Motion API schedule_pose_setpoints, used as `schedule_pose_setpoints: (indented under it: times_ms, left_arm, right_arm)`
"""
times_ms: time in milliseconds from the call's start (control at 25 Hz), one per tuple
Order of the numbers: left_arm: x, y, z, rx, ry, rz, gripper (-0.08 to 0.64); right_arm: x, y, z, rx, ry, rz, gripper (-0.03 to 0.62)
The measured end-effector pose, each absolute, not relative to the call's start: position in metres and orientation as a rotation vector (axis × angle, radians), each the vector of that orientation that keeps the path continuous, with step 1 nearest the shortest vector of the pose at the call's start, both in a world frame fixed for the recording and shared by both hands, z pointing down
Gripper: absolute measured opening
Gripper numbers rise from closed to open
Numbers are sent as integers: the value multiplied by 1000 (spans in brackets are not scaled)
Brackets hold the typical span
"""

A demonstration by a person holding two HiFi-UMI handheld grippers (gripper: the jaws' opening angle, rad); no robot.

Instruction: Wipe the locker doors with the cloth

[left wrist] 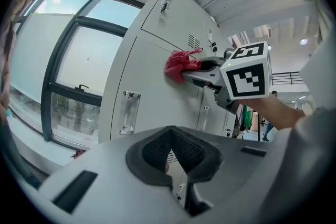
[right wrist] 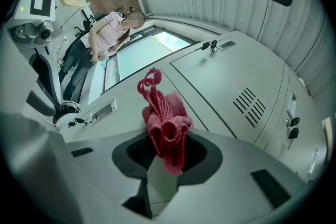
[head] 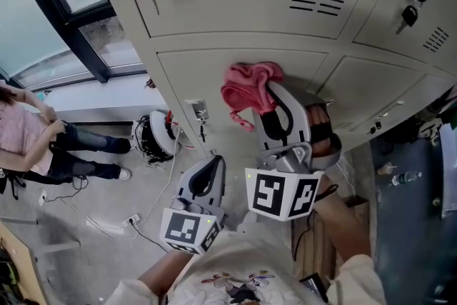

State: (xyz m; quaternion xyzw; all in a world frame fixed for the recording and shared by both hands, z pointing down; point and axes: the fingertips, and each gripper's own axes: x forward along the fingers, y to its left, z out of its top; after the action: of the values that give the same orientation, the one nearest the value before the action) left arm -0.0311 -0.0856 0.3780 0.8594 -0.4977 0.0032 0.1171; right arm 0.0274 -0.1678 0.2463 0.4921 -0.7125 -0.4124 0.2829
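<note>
pink terry cloth sat pinched in the right gripper, seemingly pressed to the locker door near its top edge. wiping looked under way. left gripper hung back, tips together, empty. next: sweep across the door's unwiped face, keeping contact.

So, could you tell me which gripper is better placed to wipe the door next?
Right. The right gripper has its jaws shut on the cloth, already up at the locker door. The left gripper is empty and farther from the door.
</note>
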Motion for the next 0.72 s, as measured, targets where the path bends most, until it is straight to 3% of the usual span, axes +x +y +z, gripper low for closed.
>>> schedule_pose_setpoints:
  times_ms: [720]
  left_arm:
    - [-37,-88,391,2491,-1470,36,5]
  right_arm:
    - [31,-169,341,1251,-1887,-1021,100]
